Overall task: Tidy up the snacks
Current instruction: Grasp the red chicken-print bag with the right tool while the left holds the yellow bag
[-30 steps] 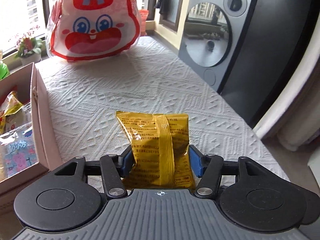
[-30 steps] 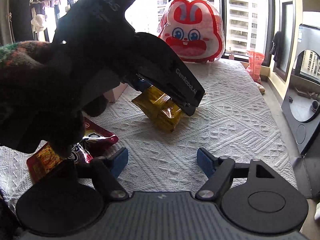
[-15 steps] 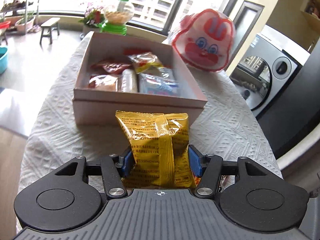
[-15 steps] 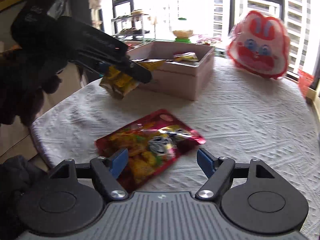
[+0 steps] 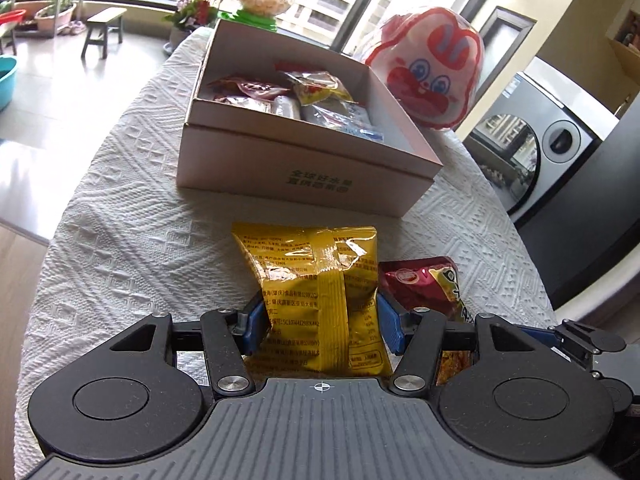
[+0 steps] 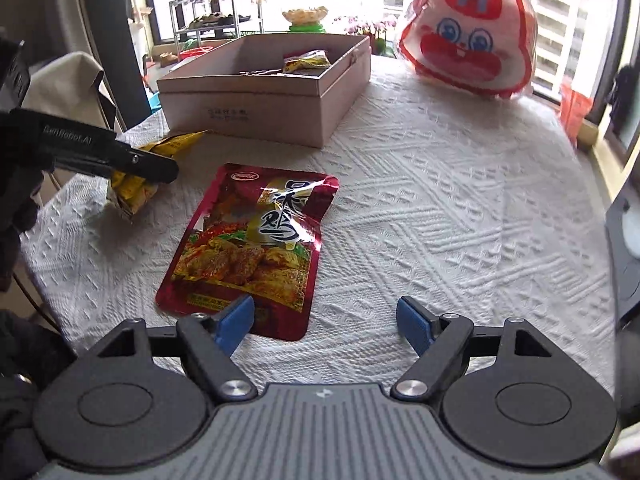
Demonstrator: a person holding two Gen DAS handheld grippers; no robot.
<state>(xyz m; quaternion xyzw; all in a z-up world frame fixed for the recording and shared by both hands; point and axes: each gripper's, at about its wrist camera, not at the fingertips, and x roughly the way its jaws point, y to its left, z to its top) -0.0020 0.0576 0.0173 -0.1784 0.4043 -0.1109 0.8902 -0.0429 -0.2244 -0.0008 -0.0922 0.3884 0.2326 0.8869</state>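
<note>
While left tongs (image 5: 320, 322) grip one yellow packet (image 5: 316, 292), one red pouch (image 6: 256, 240) lies loose.

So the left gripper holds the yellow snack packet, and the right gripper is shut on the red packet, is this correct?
Not quite. The left gripper does hold the yellow snack packet, but the right gripper is open and empty above the red packet, which lies on the table; the right wrist view shows it.

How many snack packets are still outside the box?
2. The yellow packet is held in the left gripper, in front of the box. The red packet lies flat on the tablecloth near the right gripper.
</note>
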